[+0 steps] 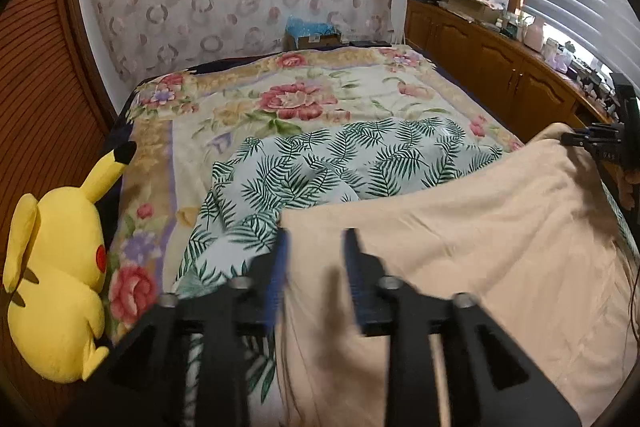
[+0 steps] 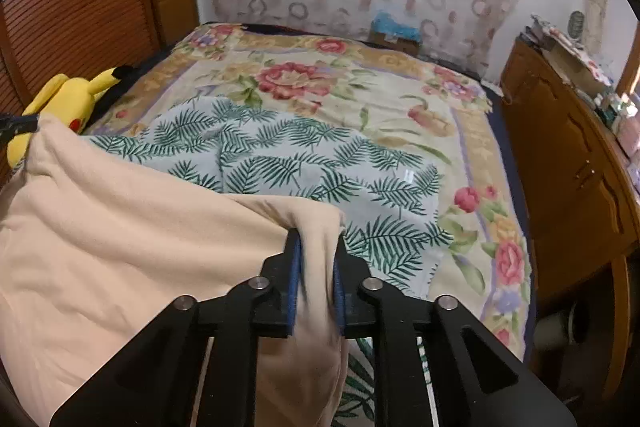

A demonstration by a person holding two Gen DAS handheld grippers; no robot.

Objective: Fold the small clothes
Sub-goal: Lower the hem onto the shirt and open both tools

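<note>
Your right gripper (image 2: 316, 259) is pinched shut on one top corner of the peach garment (image 2: 120, 227), cloth bunched between the blue pads. Your left gripper (image 1: 316, 251) sits at the opposite top corner; the fingers (image 1: 280, 263) look spread w/ a gap between them, cloth edge lying against the left pad, and the view is blurred, so I can't tell if it actually has a grip. In the left view you can see the right gripper (image 1: 588, 139) holding the far corner up.

The garment hangs between both grippers, top edge running left-right as its long axis, body draping down toward you over the bed. Beyond it, the fern-print cloth (image 2: 300, 163) lies flat on the floral blanket (image 2: 360, 87), straight ahead of both grippers. Pikachu plush (image 1: 56, 259) sits off to the left, well apart.

Judgement: next move is laying it forward and down onto the bed, both corners level. Confirm the left grip first, else that corner prob drops.
</note>
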